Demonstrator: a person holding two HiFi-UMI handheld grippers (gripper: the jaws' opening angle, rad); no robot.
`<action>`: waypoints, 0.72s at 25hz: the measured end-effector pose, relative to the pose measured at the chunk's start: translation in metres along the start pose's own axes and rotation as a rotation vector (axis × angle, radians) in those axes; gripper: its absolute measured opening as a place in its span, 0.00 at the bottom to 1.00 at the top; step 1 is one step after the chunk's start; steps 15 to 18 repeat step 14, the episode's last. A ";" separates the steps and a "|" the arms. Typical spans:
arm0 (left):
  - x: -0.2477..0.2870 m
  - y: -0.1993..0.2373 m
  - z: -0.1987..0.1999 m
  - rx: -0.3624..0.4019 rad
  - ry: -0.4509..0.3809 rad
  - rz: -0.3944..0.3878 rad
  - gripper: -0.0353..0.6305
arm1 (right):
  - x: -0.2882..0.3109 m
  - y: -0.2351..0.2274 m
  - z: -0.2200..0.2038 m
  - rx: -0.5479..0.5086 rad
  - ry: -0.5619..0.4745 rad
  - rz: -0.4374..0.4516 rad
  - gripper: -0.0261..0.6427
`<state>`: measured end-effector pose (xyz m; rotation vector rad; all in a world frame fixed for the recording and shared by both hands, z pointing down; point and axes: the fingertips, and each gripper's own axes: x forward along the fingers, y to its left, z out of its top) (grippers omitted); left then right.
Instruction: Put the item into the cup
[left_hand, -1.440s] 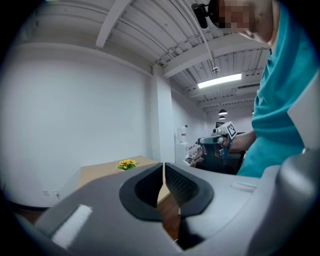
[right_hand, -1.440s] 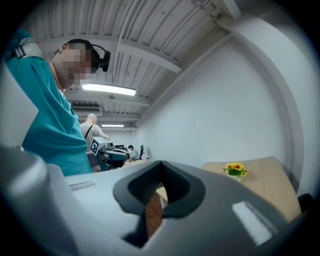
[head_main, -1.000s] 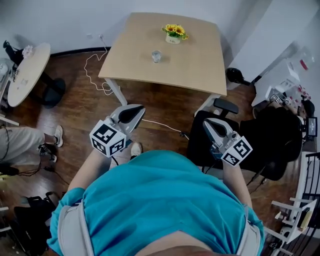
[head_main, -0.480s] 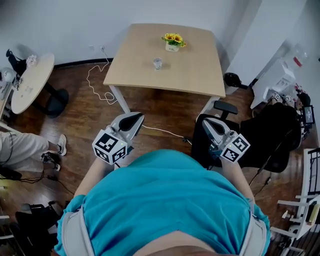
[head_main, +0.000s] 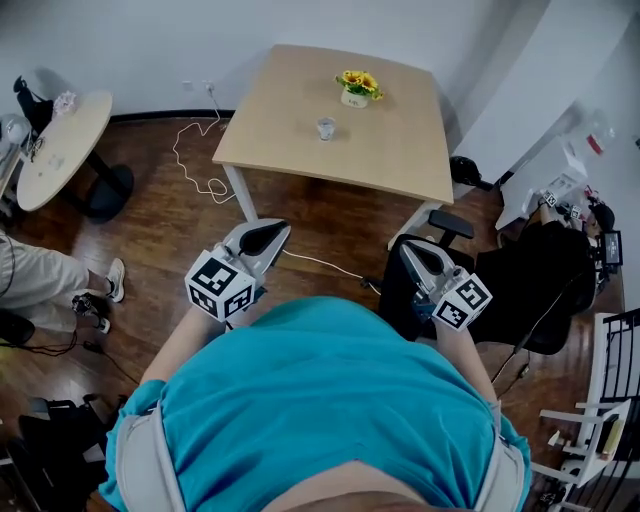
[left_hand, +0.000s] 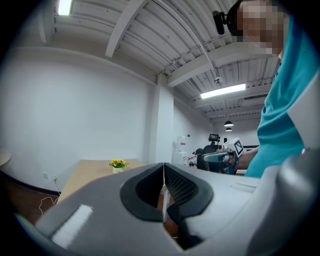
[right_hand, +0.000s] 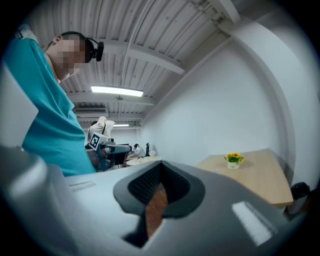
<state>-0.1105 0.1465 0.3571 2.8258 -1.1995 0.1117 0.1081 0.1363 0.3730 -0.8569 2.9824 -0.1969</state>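
We hold both tools close to the chest, side by side above the wooden floor (head_main: 330, 215), well apart from the worktop (head_main: 290, 90) ahead. The left tool (head_main: 272, 232) is closed: in the left gripper view its tips (left_hand: 163, 167) meet along one thin line with nothing between them. The right tool (head_main: 412, 254) is closed too; in the right gripper view its tips (right_hand: 159, 167) come together, and only floor shows through the slot below them.

The cup (head_main: 326, 128), a small clear glass, stands upright near the middle of the worktop. Just behind it, toward the far edge, sits a flower pot (head_main: 356, 88) with yellow blooms. We cannot tell which thing is the item; neither tool carries anything.

A black chair (head_main: 500, 280) stands near the right tool, a white cable (head_main: 195, 160) trails over the floor left of the worktop, and a round table (head_main: 60, 150) sits at the far left.
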 end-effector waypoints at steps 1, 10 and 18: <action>0.000 0.000 0.000 -0.002 0.000 -0.002 0.06 | 0.000 0.000 0.000 0.000 0.000 -0.001 0.04; 0.006 0.001 0.000 -0.008 -0.010 -0.006 0.06 | -0.001 -0.006 0.004 -0.003 -0.002 0.002 0.04; 0.008 -0.003 0.002 -0.005 -0.013 -0.011 0.06 | -0.003 -0.008 0.006 -0.008 -0.002 0.002 0.04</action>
